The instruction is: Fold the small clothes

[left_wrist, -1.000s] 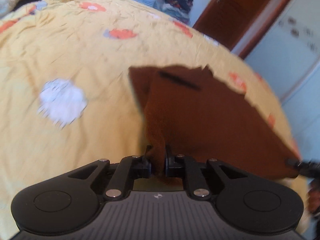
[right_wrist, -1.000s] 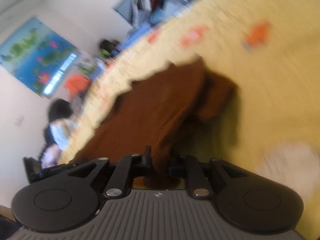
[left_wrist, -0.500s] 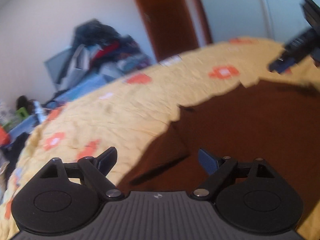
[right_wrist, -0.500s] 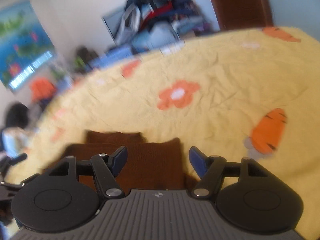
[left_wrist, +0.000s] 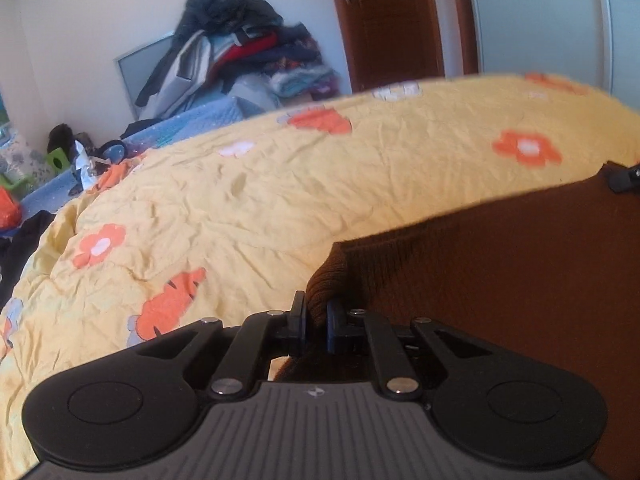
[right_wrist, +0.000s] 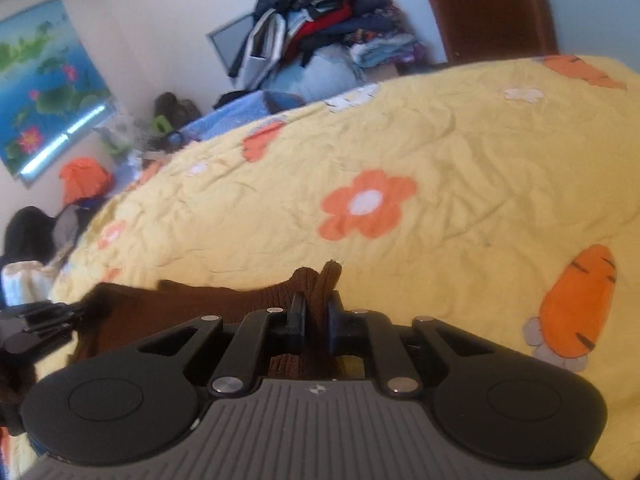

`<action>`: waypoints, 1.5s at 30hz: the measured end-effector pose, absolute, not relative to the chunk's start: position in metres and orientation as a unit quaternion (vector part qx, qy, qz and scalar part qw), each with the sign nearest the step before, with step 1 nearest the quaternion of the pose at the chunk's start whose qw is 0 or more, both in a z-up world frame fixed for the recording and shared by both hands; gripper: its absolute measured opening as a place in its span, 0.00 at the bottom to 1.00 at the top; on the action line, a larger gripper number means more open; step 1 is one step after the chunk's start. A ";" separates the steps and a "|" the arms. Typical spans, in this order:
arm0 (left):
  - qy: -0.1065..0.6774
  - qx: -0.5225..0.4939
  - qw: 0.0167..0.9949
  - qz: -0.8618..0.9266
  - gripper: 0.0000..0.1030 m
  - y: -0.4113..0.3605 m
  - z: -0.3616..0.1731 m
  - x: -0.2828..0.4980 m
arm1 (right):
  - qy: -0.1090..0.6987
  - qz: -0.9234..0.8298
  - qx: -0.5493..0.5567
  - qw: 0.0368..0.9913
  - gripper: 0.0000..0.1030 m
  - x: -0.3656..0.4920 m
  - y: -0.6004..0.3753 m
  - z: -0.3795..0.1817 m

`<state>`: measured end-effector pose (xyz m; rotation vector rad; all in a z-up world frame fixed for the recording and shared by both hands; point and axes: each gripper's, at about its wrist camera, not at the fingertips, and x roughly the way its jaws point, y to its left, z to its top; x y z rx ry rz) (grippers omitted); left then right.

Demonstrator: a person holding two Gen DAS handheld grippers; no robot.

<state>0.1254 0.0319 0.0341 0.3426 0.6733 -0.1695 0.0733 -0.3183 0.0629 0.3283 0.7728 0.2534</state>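
Observation:
A brown knitted garment (left_wrist: 500, 264) lies on a yellow flowered bedspread (left_wrist: 280, 200). My left gripper (left_wrist: 316, 316) is shut on its near left corner, a ribbed fold bunched between the fingers. My right gripper (right_wrist: 316, 312) is shut on the garment's near right corner (right_wrist: 320, 284), which sticks up above the pads. The garment (right_wrist: 192, 304) stretches left from there toward the other gripper (right_wrist: 36, 324), seen at the left edge. The right gripper's tip (left_wrist: 626, 178) shows at the far right of the left wrist view.
A heap of clothes (left_wrist: 240, 52) is piled against the far wall beyond the bed. A brown door (left_wrist: 388, 20) stands at the back right. Clutter and a blue mat (left_wrist: 80, 160) lie past the bed's left edge. A flower picture (right_wrist: 44, 96) hangs on the left wall.
Both grippers let go of the garment, stood open over it half a second ago, and have now shut again on its near corners. The garment lies flat on the bed.

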 end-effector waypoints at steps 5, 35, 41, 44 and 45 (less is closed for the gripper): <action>0.316 0.219 0.921 -0.060 0.19 0.022 0.025 0.106 | 0.386 0.103 0.168 0.901 0.36 0.066 -0.304 0.034; 0.371 0.069 0.919 -0.113 0.93 0.008 0.031 0.084 | 0.326 0.100 0.030 0.939 0.98 0.018 -0.210 0.056; 0.348 0.062 0.929 -0.112 0.98 0.013 0.009 0.086 | 0.345 0.089 -0.009 0.934 1.00 0.016 -0.199 0.022; 0.349 0.069 0.929 -0.101 0.99 0.010 0.012 0.086 | 0.346 0.085 -0.014 0.934 1.00 0.020 -0.201 0.023; 0.352 0.070 0.929 -0.089 0.99 0.009 0.015 0.083 | 0.348 0.085 -0.011 0.933 1.00 0.027 -0.198 0.024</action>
